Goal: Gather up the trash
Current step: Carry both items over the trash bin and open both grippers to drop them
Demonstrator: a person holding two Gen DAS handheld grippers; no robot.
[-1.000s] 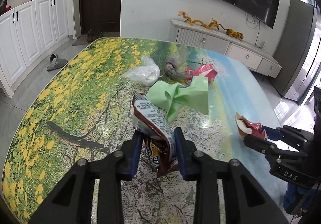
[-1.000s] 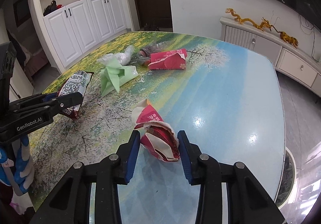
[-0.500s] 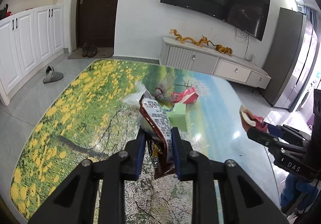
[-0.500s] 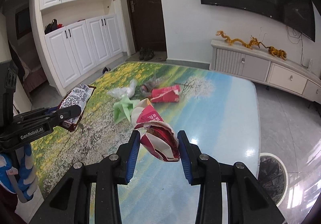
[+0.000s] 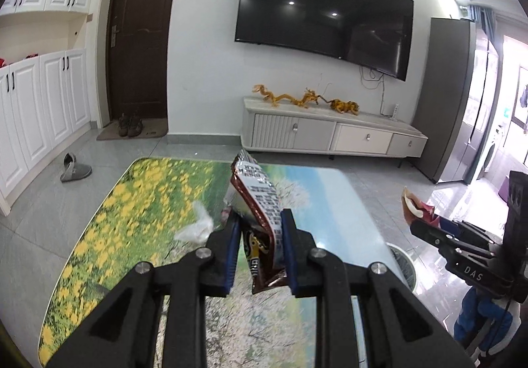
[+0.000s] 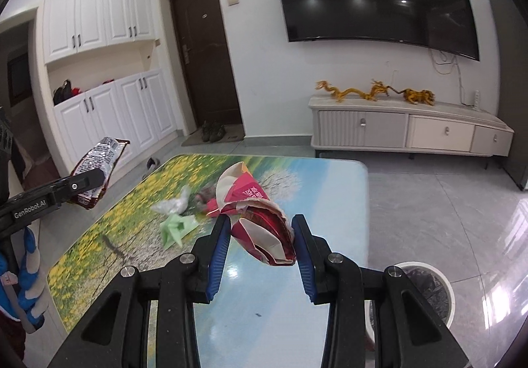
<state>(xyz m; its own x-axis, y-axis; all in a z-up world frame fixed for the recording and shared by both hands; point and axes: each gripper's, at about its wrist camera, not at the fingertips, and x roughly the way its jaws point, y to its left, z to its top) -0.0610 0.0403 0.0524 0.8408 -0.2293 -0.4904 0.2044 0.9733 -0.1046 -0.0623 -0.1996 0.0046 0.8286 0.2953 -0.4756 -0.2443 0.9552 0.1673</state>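
Both grippers are loaded and clear of the table (image 6: pixel 346 189)! The left gripper (image 5: pixel 259 249) pinches a brown snack wrapper (image 5: pixel 257 213); the right gripper (image 6: pixel 260 241) squeezes a crumpled red carton (image 6: pixel 264 229). Carry step, I'd say. The white bin (image 6: pixel 425 288) sits on the floor just off the table's near right corner, so both need swinging over it before letting go. Farther across the table wait green paper (image 6: pixel 176 227) and a clear bag (image 6: pixel 173 204).
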